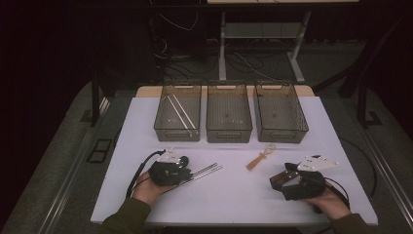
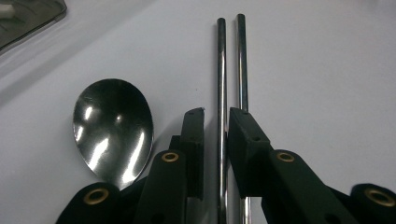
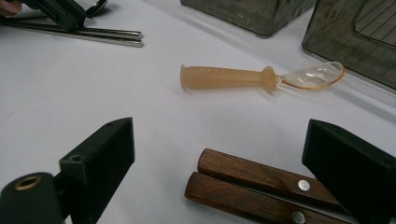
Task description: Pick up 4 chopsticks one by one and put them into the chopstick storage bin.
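With one white chopstick pair (image 1: 179, 112) already in the leftmost smoky plastic bin (image 1: 163, 127), the left gripper (image 2: 215, 140) stands barely parted around steel chopsticks (image 2: 221, 84) before that bin, while the right gripper (image 3: 224, 168) gapes over wooden handles (image 3: 252, 186).

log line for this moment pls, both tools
left tool: jaws astride one metal chopstick, slight gap | right tool: open over two wooden handles | amber spoon: loose on table

High view overhead; tool views close, sharing chopsticks (image 2: 219, 93).
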`<state>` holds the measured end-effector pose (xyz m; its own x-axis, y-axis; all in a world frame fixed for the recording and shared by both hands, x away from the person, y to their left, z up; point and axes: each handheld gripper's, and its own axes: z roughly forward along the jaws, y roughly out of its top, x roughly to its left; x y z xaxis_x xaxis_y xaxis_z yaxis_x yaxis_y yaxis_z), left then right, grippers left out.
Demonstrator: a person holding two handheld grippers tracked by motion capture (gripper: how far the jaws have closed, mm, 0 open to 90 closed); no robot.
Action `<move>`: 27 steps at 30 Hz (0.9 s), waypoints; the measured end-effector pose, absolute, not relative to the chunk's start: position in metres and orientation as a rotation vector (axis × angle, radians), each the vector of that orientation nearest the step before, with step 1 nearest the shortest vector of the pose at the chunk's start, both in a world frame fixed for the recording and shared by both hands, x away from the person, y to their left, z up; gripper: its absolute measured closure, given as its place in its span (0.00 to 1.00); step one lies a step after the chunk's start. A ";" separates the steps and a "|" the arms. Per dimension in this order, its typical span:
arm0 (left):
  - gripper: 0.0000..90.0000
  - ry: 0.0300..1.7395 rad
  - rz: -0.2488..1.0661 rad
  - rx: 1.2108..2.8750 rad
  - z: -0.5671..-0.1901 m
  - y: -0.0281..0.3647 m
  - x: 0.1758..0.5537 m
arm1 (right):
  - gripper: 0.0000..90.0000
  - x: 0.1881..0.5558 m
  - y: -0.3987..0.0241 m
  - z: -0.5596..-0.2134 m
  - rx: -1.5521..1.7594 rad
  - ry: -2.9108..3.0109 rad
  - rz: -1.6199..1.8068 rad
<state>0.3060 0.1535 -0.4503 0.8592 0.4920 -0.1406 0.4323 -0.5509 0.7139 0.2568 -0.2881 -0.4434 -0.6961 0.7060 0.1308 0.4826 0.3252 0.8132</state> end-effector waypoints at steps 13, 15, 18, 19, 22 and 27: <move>0.86 0.648 0.134 2.235 -0.452 0.153 0.303 | 0.11 0.257 -0.288 -0.443 1.075 2.345 1.303; 0.87 0.646 0.143 2.238 -0.452 0.152 0.302 | 0.11 0.256 -0.288 -0.443 1.075 2.345 1.302; 0.89 0.641 0.155 2.244 -0.452 0.152 0.302 | 0.11 0.256 -0.288 -0.443 1.075 2.344 1.304; 0.90 0.636 0.157 2.247 -0.452 0.152 0.301 | 0.11 0.256 -0.288 -0.443 1.074 2.344 1.304; 0.93 0.637 0.154 2.247 -0.452 0.151 0.301 | 0.11 0.256 -0.288 -0.443 1.072 2.344 1.304; 0.94 0.649 0.138 2.239 -0.452 0.152 0.303 | 0.11 0.256 -0.287 -0.443 1.074 2.343 1.305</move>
